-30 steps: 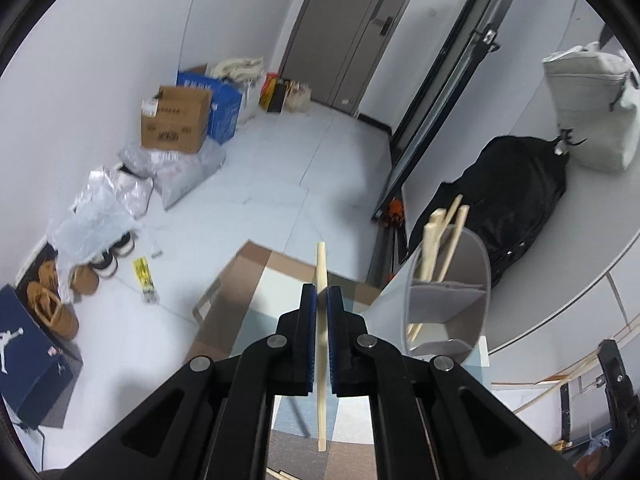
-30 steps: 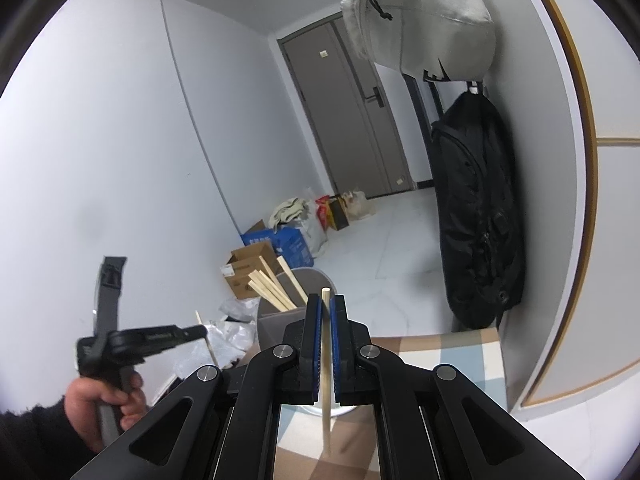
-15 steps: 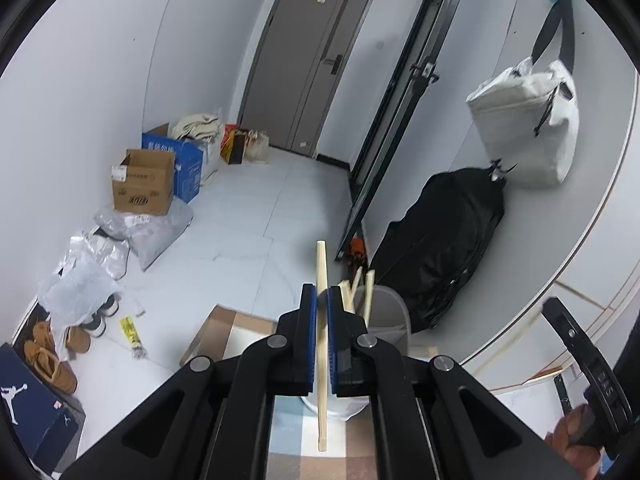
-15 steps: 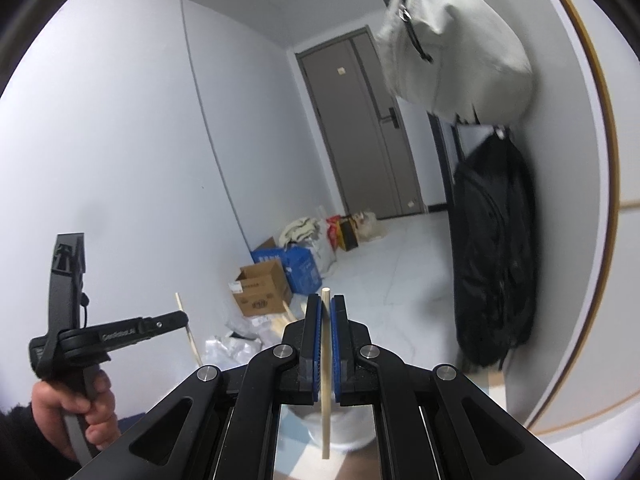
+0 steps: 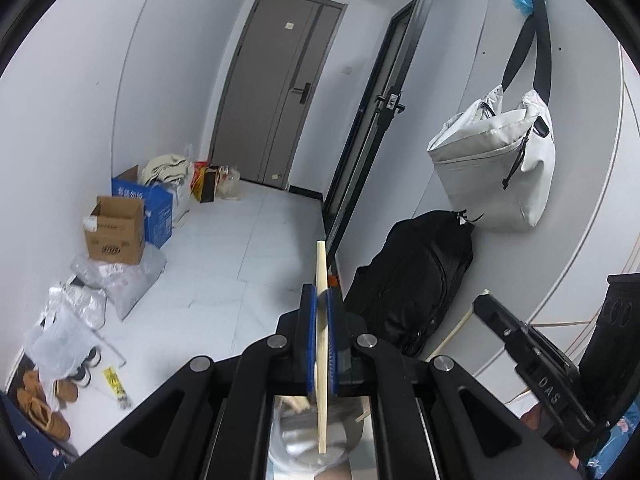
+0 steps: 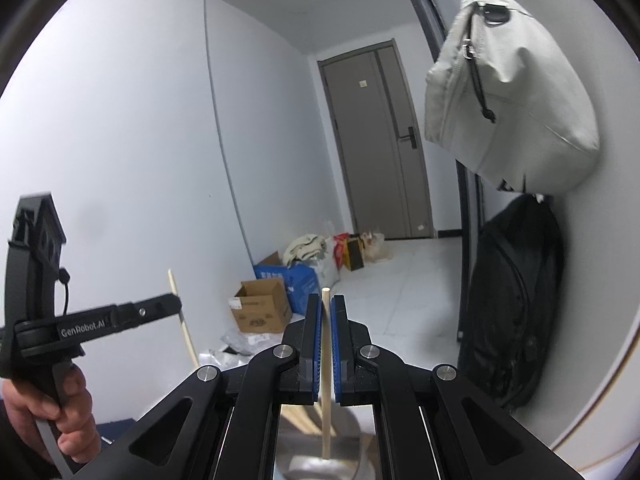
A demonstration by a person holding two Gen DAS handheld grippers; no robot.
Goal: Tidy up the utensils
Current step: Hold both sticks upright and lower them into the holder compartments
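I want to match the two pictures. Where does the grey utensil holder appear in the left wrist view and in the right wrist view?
Left wrist view: the grey utensil holder sits at the bottom centre, below the left tool, partly hidden by its arms.
Right wrist view: the holder is again at the bottom centre, under the right tool.
Shared landmark: the brown cardboard box on the floor.

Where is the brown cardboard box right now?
In the left wrist view the open brown cardboard box sits on the white floor at the left wall, touching the blue box behind it.
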